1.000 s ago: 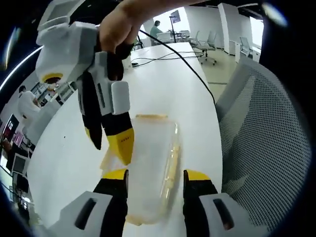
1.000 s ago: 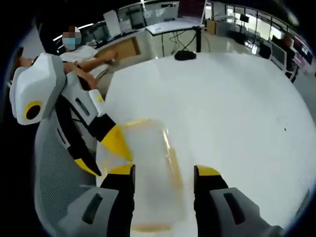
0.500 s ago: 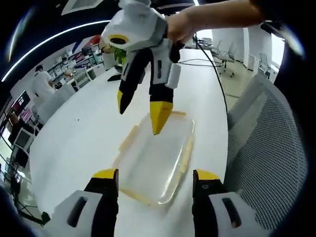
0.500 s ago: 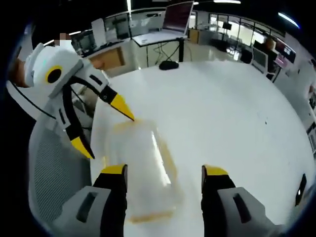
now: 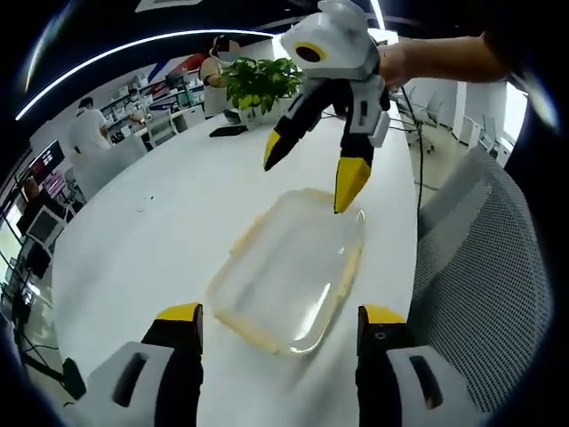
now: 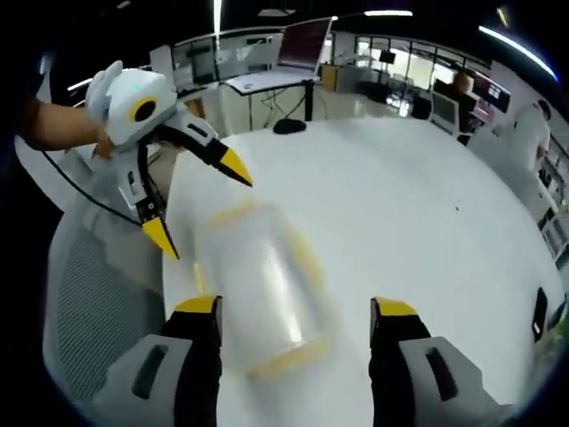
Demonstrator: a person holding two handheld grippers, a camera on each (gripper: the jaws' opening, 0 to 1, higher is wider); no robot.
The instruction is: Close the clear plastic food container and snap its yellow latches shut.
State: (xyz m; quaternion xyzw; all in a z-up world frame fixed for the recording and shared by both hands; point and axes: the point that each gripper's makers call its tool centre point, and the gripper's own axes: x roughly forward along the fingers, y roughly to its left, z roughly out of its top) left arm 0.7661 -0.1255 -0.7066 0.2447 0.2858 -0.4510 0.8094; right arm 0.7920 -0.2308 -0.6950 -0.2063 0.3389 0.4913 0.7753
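Note:
A clear plastic container (image 5: 293, 271) with its lid on lies on the white table (image 5: 169, 231), close to the edge. Yellow latches (image 5: 242, 242) run along its sides; whether they are snapped down is too blurred to tell. My left gripper (image 5: 283, 316) stands open a short way back from the container's near end, holding nothing. My right gripper (image 5: 311, 175) hovers open over the far end, one yellow fingertip (image 5: 348, 185) just above the lid's corner. In the right gripper view the container (image 6: 262, 285) is motion-blurred before my right gripper (image 6: 295, 307), with the left gripper (image 6: 200, 203) beyond it, open.
A grey mesh chair (image 5: 484, 267) stands against the table edge beside the container, seen also as the chair (image 6: 93, 302). A potted plant (image 5: 258, 84) and a black cable (image 5: 404, 133) sit farther along the table. A small black object (image 6: 289, 126) lies at the far edge.
Both grippers have drawn back and up from the container, which had sat between their jaws. They stay open. The container lies where it was.

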